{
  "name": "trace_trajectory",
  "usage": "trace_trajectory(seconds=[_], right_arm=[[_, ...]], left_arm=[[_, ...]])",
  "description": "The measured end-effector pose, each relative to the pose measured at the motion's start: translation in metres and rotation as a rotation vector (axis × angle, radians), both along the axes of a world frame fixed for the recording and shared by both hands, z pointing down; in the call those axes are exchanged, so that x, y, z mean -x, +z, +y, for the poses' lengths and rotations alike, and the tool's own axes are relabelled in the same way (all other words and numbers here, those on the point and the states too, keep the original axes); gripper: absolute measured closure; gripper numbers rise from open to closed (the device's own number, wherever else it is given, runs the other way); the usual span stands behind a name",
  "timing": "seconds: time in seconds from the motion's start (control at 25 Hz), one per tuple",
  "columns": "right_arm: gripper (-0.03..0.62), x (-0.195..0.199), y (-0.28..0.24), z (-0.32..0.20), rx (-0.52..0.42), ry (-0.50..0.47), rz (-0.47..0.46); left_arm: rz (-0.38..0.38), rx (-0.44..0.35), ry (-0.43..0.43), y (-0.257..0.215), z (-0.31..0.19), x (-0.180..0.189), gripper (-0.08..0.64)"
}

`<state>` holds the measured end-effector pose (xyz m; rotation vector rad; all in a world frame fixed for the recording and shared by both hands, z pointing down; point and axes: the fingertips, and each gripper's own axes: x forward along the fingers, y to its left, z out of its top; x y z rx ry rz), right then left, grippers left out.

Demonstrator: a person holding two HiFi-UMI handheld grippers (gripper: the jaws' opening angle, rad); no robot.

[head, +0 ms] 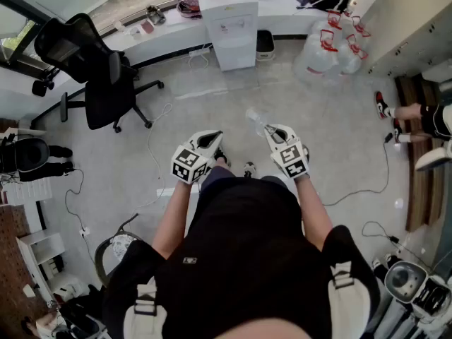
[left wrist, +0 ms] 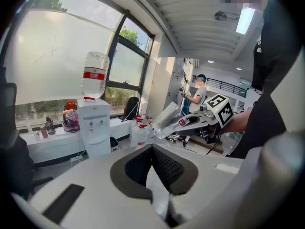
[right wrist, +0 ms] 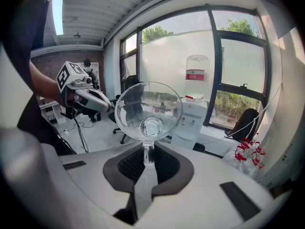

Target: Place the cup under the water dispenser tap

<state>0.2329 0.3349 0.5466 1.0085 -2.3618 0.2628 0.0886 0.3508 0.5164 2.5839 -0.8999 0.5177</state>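
Observation:
A clear plastic cup is pinched by its wall in my right gripper, tilted so I look at it end on. In the head view the cup sticks out ahead of the right gripper, over the floor. The white water dispenser with a bottle on top stands against the far window wall, well beyond the cup; it also shows as the dispenser and the dispenser. My left gripper is shut with nothing in it, and sits beside the right one as the left gripper.
A black office chair stands at the left. Several large water jugs cluster right of the dispenser, with a small black bin beside it. Cables trail over the floor. A person's legs show at the right.

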Motion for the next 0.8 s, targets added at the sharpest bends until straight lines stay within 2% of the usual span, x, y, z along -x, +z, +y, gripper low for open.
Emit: trace_trajectory(seconds=[0.44,0.8], right_arm=[[0.575,-0.001,0.002,-0.004,0.008,0.007,-0.012],[0.575,0.008,0.011,-0.015,0.028,0.019,-0.004]], left_arm=[[0.002,-0.002,0.002,0.001,-0.005,-0.002,0.561],[-0.004,0.031,-0.001,0.015,-0.013,0.013,0.561]])
